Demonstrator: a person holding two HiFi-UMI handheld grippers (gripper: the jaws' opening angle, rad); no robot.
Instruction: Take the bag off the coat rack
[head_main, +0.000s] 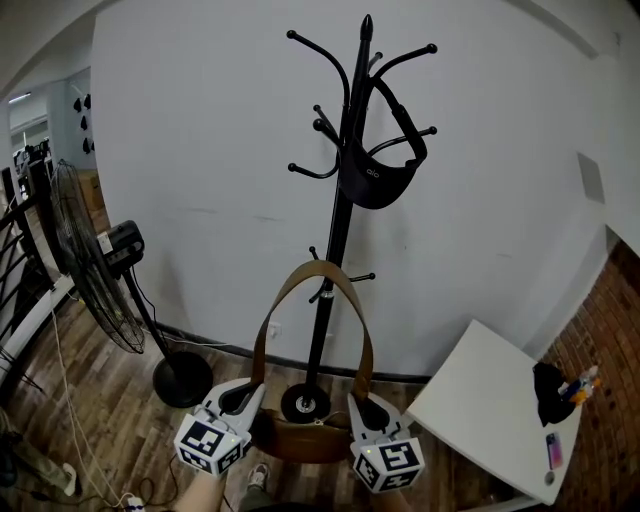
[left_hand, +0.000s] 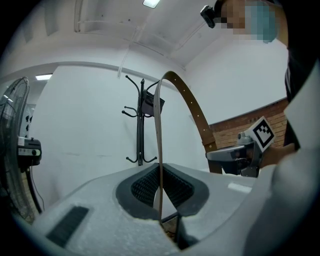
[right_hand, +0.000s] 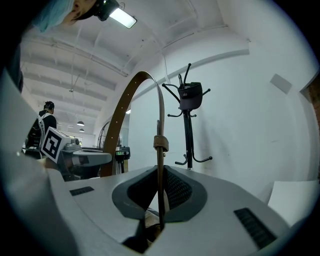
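Head view: left gripper, right gripper clamp strap.

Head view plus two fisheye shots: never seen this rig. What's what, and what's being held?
There is no robot here. A person holds a clamping tool in each hand. The head view comes from a camera on the person's head, looking down at both tools; the marker cubes are part of them. The other two pictures come from cameras riding on the left tool and the right tool, looking along their jaws. Each tool is shut on one side of the strap of a brown bag, which hangs between them, clear of the coat rack. A black bag hangs on the rack. On the wood floor stand a fan and a white table.
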